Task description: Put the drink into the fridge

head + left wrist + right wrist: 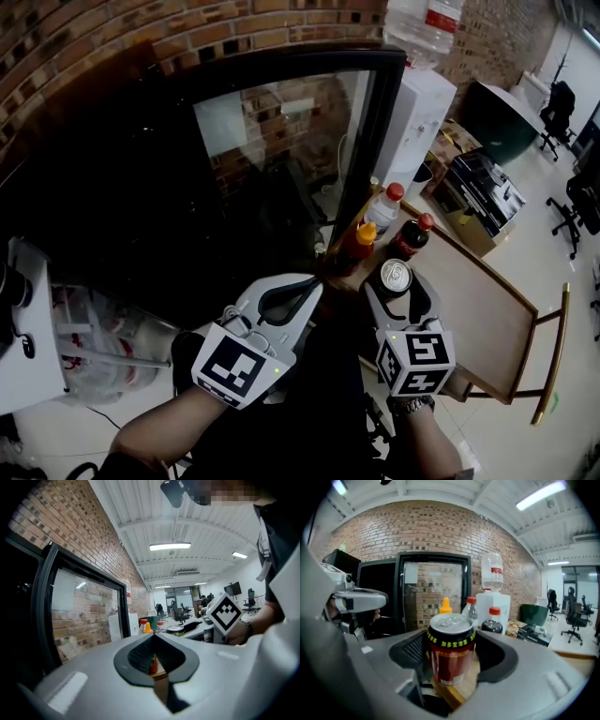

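Note:
A red drink can [395, 274] with a silver top stands upright between the jaws of my right gripper [397, 283], which is shut on it. In the right gripper view the can [450, 654] fills the middle, held at its sides by the right gripper [451, 637]. The black fridge [112, 187] lies ahead and to the left. Its glass door [281, 159] appears swung out, and brick wall shows through the pane. My left gripper [317, 278] is shut and holds nothing, its tip close to the door's lower corner. The left gripper [153, 636] shows its jaws meeting.
Three bottles stand on the wooden table [487, 319] beyond the can: an orange-capped one [361, 242], a clear red-capped one [384, 208] and a dark cola one [412, 236]. A water dispenser [412, 112] stands behind them. A white machine [23, 328] is at the left.

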{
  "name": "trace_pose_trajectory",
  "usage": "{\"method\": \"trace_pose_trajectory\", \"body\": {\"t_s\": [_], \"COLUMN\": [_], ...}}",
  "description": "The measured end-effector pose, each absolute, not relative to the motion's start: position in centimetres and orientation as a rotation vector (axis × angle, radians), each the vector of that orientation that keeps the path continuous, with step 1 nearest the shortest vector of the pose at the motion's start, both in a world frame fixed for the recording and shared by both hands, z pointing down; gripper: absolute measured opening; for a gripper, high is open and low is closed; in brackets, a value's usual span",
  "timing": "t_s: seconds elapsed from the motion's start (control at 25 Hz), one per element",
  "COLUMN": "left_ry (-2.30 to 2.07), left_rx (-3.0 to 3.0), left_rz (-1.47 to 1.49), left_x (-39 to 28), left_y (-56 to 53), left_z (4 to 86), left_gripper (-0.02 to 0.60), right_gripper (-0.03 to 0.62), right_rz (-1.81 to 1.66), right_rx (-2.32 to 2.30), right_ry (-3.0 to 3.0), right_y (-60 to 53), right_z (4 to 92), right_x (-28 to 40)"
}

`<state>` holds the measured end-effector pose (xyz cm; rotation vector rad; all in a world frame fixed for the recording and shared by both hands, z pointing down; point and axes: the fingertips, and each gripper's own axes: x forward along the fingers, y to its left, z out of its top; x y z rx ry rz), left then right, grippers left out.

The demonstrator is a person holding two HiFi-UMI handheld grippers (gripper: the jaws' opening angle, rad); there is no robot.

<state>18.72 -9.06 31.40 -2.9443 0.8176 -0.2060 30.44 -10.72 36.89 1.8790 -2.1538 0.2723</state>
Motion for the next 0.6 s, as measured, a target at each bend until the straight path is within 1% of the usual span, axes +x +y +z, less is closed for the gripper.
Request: {"method": "trace_pose_trajectory", "body": {"t_s": [0.24,0.6], "left_ry": [0.915,1.207], "left_rx": [-2.884,-2.81], "left_rz": [-0.208,-0.209], "left_x": [14.7,5.9], "left_y": [-8.6,-9.0], "left_z": [31.4,32.1], "left_gripper": [0.005,0.005], "right_gripper": [0.321,0.321], "right_rz": [0.218,0.15], "right_rx": [1.759,1.454], "right_ry": [-2.284,-2.488], "right_y": [-9.9,-9.9], "right_z": [34.8,34.6], "right_x": [25.2,14.0]}}
